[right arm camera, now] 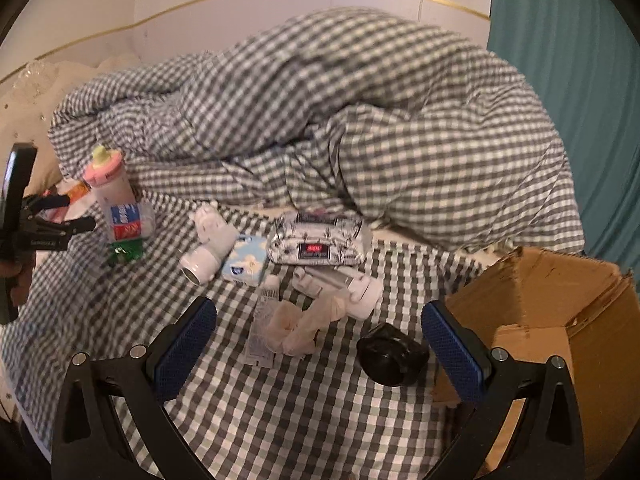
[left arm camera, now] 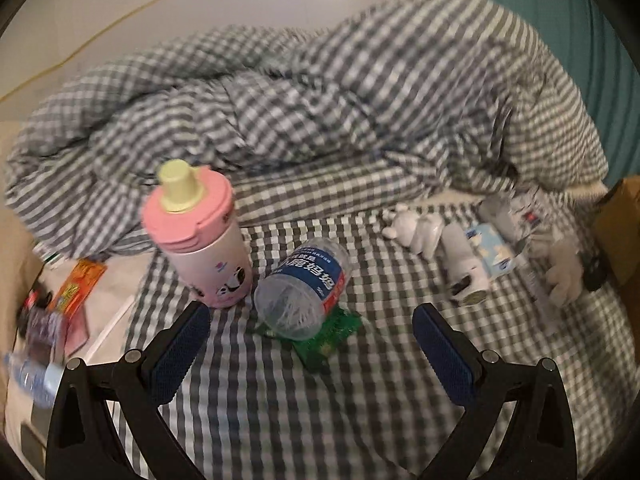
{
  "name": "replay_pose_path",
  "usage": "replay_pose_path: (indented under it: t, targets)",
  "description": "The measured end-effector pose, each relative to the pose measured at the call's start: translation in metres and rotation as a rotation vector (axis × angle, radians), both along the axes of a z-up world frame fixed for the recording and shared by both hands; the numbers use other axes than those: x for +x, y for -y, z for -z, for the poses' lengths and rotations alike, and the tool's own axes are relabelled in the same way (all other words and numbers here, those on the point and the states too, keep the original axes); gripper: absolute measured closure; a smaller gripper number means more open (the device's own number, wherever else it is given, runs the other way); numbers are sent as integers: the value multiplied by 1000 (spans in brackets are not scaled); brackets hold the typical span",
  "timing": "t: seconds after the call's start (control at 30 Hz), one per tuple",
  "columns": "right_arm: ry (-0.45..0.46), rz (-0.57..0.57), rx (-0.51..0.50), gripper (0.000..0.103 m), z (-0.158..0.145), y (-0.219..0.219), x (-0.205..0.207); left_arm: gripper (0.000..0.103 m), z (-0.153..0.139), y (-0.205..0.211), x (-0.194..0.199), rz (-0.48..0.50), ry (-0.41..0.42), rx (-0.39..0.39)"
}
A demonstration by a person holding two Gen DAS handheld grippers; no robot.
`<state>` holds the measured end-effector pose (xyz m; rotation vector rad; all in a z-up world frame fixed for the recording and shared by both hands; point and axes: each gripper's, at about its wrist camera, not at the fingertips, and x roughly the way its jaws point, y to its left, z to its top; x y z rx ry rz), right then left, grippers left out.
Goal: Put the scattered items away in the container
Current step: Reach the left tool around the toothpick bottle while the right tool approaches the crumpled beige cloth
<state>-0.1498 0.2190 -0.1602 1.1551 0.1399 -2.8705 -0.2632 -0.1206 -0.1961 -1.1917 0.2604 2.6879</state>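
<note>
Hovering over the checked bed sheet (left arm camera: 304, 412), the left gripper (left arm camera: 310, 326) has fingers spread wide, empty. Pink bottle (left arm camera: 202, 240) stands upright just ahead; clear water bottle (left arm camera: 306, 286) lies beside it on a green packet (left arm camera: 320, 340). Right gripper (right arm camera: 320, 322) likewise gapes, empty, above crumpled tissue (right arm camera: 298, 326) and black object (right arm camera: 392, 354). Cardboard box (right arm camera: 552, 308) sits far right.

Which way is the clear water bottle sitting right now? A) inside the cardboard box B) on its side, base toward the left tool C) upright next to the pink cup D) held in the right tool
B: the clear water bottle lies on its side on the checked sheet, its base facing the open left tool, partly over a green packet and beside the upright pink cup.
</note>
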Motion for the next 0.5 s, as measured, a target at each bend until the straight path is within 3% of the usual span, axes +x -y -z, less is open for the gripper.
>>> replay_pose_path:
  t: [0.4, 0.5]
  targets:
    - [102, 20, 7, 0, 54, 1, -40, 0, 52, -3, -54, 89, 102, -87]
    - [134, 16, 10, 0, 66, 4, -51, 10, 60, -6, -57, 98, 102, -102]
